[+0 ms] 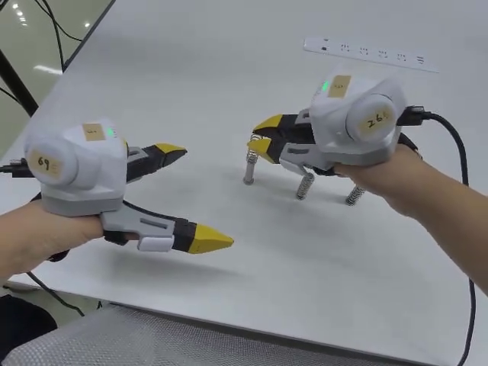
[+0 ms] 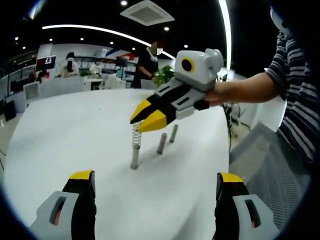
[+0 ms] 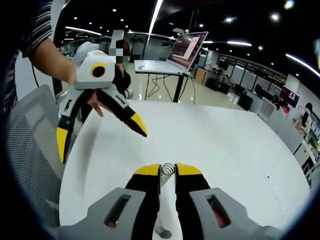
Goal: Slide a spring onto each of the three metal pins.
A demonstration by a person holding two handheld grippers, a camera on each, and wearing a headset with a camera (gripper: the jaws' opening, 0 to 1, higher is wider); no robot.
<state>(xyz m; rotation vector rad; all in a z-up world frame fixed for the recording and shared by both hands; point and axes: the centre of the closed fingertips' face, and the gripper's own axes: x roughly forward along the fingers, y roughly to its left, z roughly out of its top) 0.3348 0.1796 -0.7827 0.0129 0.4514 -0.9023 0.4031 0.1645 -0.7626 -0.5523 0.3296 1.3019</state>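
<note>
At the head view's centre the right gripper (image 1: pixel 263 136) pinches a spring (image 2: pixel 136 134) on the 3rd pin (image 2: pixel 135 161); the left gripper (image 1: pixel 202 197) is spread. A tilted push could jam the coils.

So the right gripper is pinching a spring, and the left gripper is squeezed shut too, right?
Not quite. The left gripper is not shut: the left gripper view shows its jaws wide apart with nothing between them. The rest holds: the right gripper is pinching a spring.
</note>
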